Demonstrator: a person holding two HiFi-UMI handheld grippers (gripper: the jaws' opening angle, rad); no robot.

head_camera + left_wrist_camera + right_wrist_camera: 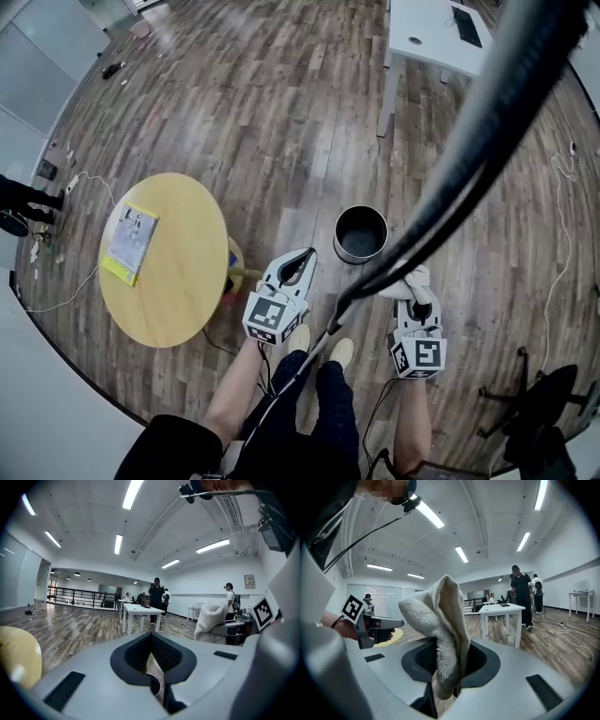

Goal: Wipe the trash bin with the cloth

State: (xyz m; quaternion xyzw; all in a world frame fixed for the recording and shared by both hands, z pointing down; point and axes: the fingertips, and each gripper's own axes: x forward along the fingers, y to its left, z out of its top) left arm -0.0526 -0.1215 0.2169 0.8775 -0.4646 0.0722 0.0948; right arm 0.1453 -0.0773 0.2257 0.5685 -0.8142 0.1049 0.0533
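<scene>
Standing over a wooden floor (pixel 281 112), the person holds a claw in each hand, and the trash bin (pixel 358 257) sits upright on the floor just ahead of the shoes, its dark round mouth open to the ceiling. The right claw (pixel 417 300) is clenched on the cloth (pixel 410 280), a pale terry rag that is pinched between the jaws in the right gripper view and bunches up above them. The left claw (pixel 306 257) is closed with nothing in it; its own view shows the dark pads meeting in a narrow V with only a sliver of floor behind.

The relation that matters is between the cloth and the bin. In the head view the bin lies forward and to the left of the right claw, near it but apart from it, with the cloth not yet touching rim or wall. The left claw's tips sit about as near on the bin's other side, so the bin stands between the two and slightly beyond them. Both gripper views look out across the room, not down, so the claws seem to be aimed level. The cloth hand therefore probably needs to tip downward and travel forward and left to reach the rim. The bin's long axis is vertical, so wiping should run around the wall or rim.
</scene>
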